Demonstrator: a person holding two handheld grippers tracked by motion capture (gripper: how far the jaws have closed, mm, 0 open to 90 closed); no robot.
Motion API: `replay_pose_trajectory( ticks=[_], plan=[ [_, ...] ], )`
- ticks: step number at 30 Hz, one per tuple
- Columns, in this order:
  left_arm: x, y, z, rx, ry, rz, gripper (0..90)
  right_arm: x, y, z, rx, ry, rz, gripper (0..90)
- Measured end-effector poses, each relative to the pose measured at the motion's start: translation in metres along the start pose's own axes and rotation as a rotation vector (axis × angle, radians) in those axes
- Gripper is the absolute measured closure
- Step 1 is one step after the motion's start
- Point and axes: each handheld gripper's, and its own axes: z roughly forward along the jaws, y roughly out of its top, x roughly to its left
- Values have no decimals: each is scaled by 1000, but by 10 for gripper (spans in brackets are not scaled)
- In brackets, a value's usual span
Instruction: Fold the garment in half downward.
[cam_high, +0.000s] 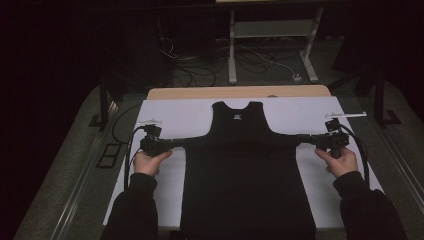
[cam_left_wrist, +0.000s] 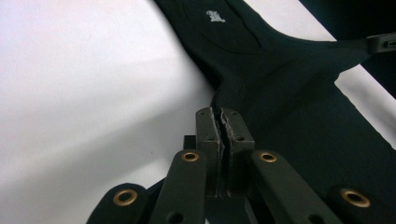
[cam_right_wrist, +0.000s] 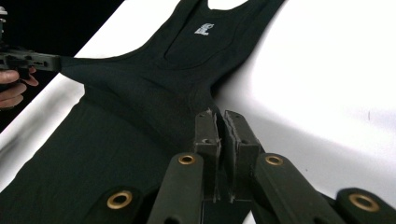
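A black sleeveless top (cam_high: 245, 165) lies flat on a white sheet (cam_high: 165, 117), neck at the far end, with a small white logo below the neckline. My left gripper (cam_high: 175, 142) is shut on the top's left underarm corner and my right gripper (cam_high: 302, 138) on its right underarm corner, stretching the cloth sideways between them. In the left gripper view, the left gripper (cam_left_wrist: 220, 114) pinches a fold of the top (cam_left_wrist: 280, 70), with the right gripper (cam_left_wrist: 385, 43) far off. The right gripper view has the right gripper (cam_right_wrist: 219, 116) clamping the top (cam_right_wrist: 140, 93), and the left gripper (cam_right_wrist: 32, 60) at far left.
The sheet covers a wooden table (cam_high: 240, 92) with bare white margins on both sides of the top. A thin white strip (cam_high: 345, 115) lies at the sheet's far right corner. Behind the table are floor cables (cam_high: 190, 75) and a white desk frame (cam_high: 272, 30).
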Motion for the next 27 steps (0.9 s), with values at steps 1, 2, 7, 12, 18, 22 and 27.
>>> replay_pose_trajectory(
  ticks=[1,2,7,12,18,22,27],
  plan=[
    [-1,-1,0,0,-1,0,859,0,-1,0,-1,1,4,832],
    [-1,-2,0,3,0,0,859,1,-2,-1,5,2,6,832],
    [-3,-7,-2,10,-8,-10,859,2,-5,-1,11,0,5,831],
    [-5,-13,-2,21,-10,-16,859,2,-10,0,31,-3,8,831],
    [-9,-15,-6,22,-31,-15,859,3,-13,-3,36,5,12,830],
    [-10,-17,-8,24,-35,-19,859,6,-16,-6,45,15,17,829],
    [-11,-21,-9,37,-33,-23,859,8,-19,-10,48,19,18,829]
  ],
)
